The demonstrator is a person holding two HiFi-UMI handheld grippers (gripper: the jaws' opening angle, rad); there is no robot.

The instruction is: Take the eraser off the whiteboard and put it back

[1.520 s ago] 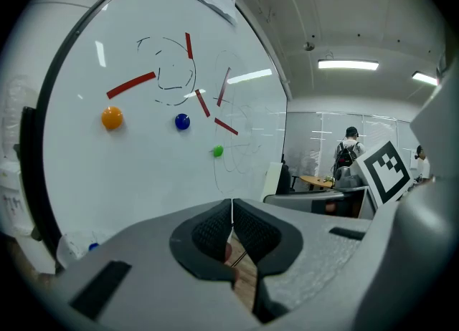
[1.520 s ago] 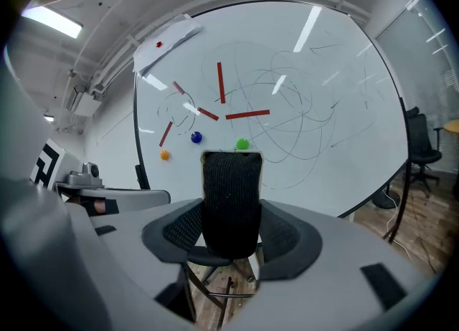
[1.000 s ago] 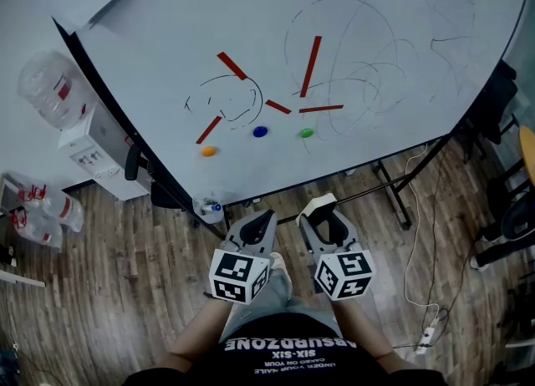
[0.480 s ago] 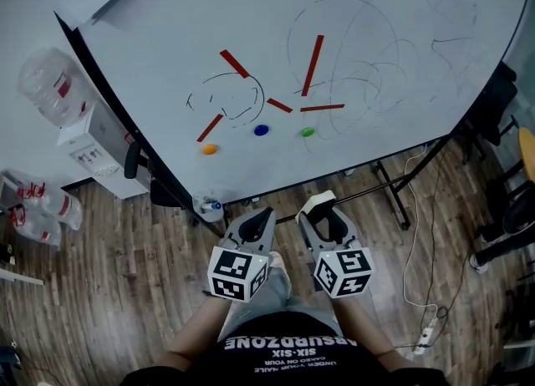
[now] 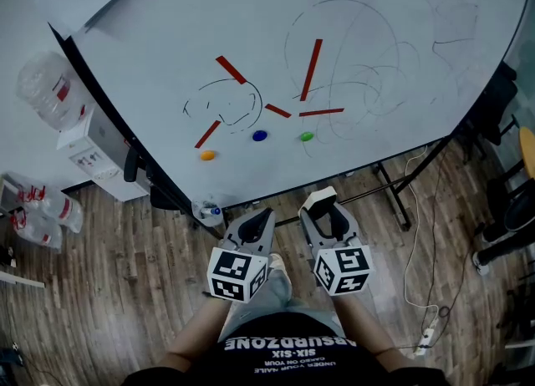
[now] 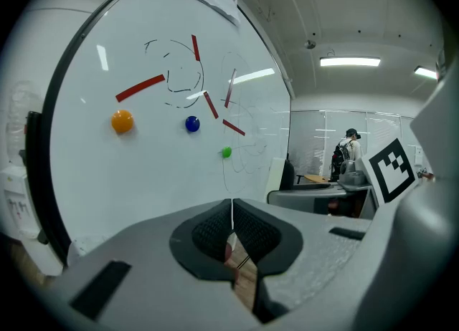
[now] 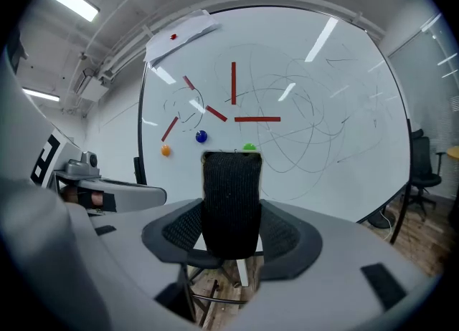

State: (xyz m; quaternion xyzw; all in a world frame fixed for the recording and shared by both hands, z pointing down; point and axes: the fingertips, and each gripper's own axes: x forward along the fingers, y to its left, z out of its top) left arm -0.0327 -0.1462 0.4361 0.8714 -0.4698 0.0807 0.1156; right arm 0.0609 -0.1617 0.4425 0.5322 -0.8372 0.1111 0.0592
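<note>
The whiteboard [image 5: 167,33] carries black scribbles, several red strips and orange [image 5: 207,155], blue [image 5: 259,135] and green [image 5: 306,135] magnets. My right gripper [image 5: 320,202] is held in front of its lower edge, apart from it, and is shut on the eraser [image 7: 231,197]. The eraser stands upright between the pads, its black felt facing the camera and its pale body [image 5: 317,200] poking out in the head view. Beside it, the left gripper [image 5: 260,216] is shut with nothing between its pads [image 6: 215,229].
A water dispenser [image 5: 92,146] and its bottle [image 5: 46,88] stand left of the board. The board's stand legs [image 5: 393,192] cross the wooden floor. A cable and power strip [image 5: 426,338] lie at the right, near office chairs [image 5: 510,226]. A paper [image 7: 183,32] hangs at the board's top.
</note>
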